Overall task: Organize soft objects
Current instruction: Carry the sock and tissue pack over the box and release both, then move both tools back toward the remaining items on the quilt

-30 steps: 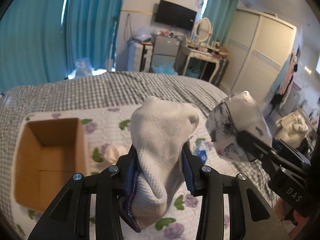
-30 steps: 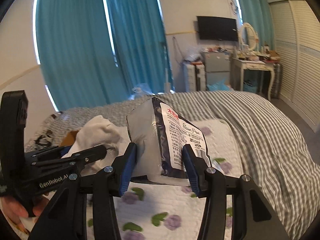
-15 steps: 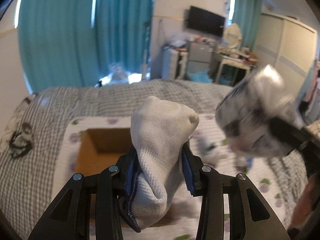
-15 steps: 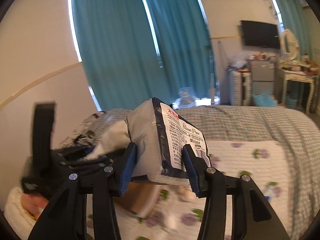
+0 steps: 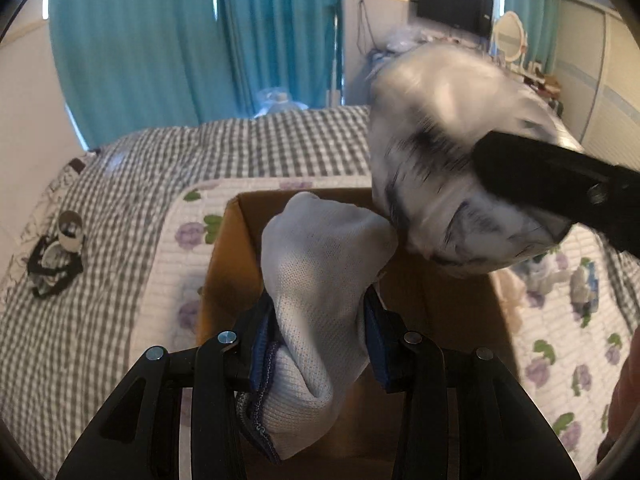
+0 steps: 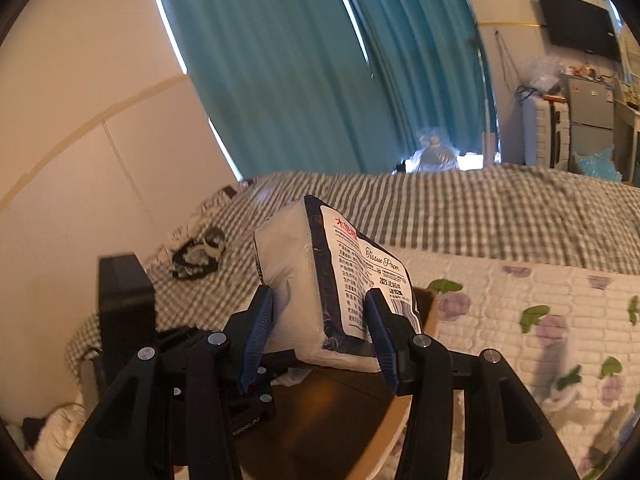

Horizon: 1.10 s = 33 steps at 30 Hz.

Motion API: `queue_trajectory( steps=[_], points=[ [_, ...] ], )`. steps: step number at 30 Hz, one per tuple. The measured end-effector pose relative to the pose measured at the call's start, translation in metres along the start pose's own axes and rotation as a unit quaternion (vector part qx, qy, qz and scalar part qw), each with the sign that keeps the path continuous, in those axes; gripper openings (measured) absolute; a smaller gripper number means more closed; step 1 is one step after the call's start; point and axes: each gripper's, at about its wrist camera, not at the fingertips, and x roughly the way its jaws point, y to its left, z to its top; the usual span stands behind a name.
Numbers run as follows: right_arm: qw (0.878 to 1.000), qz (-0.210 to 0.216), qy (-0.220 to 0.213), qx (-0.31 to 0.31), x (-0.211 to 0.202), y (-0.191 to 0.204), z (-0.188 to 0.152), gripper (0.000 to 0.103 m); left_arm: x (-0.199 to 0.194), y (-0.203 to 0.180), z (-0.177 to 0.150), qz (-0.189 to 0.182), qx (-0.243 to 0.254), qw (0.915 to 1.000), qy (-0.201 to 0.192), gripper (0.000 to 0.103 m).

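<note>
Presently: left gripper [image 5: 318, 334] clamps white knitted sock [image 5: 320, 280]; right gripper [image 6: 320, 330] clamps white plastic-wrapped tissue pack [image 6: 332, 284]; both above open brown cardboard box [image 5: 440, 300].

The tissue pack [image 5: 452, 152] is blurred at two o'clock, and the cardboard box [image 5: 236, 248] floor is largely hidden by the sock [image 5: 320, 300].

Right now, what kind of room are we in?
Most likely a bedroom: there is a bed with a checked cover, teal curtains at the window, and a vanity mirror by the wall TV.

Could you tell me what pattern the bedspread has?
Grey-and-white check bedspread, clearest in the left wrist view.
</note>
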Motion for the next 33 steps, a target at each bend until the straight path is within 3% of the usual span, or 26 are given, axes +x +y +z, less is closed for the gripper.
queue_trajectory(
  steps=[5,9,14,24,27,29,31,33],
  points=[
    [1.0,0.007,-0.009,0.018,0.006,-0.003,-0.004,0.051,0.003,-0.004,-0.004,-0.005,0.01,0.9999,0.001,0.045],
    [0.999,-0.012,-0.01,0.03,0.001,-0.004,-0.001,0.071,0.007,0.0,-0.007,-0.008,-0.008,0.9996,0.027,0.05],
    [0.998,-0.015,-0.031,0.046,-0.031,-0.001,0.005,0.078,-0.01,-0.001,-0.009,-0.013,-0.02,0.9992,0.033,0.05],
    [0.994,-0.083,-0.076,0.015,-0.129,-0.001,0.016,0.085,-0.102,-0.019,0.018,-0.014,-0.012,0.9985,-0.051,0.054],
    [0.985,-0.126,-0.117,-0.001,-0.181,-0.002,0.026,0.09,-0.141,-0.036,0.026,-0.017,-0.009,0.9947,-0.101,0.067],
    [0.976,-0.161,-0.146,-0.006,-0.211,-0.002,0.03,0.095,-0.164,-0.048,0.029,-0.014,-0.007,0.991,-0.133,0.085],
    [0.964,-0.206,-0.168,-0.009,-0.241,-0.004,0.034,0.103,-0.186,-0.063,0.032,-0.006,-0.005,0.9861,-0.166,0.087],
    [0.958,-0.242,-0.155,-0.022,-0.256,-0.009,0.037,0.103,-0.198,-0.077,0.034,-0.008,0.0,0.9838,-0.179,0.087]
  ],
)
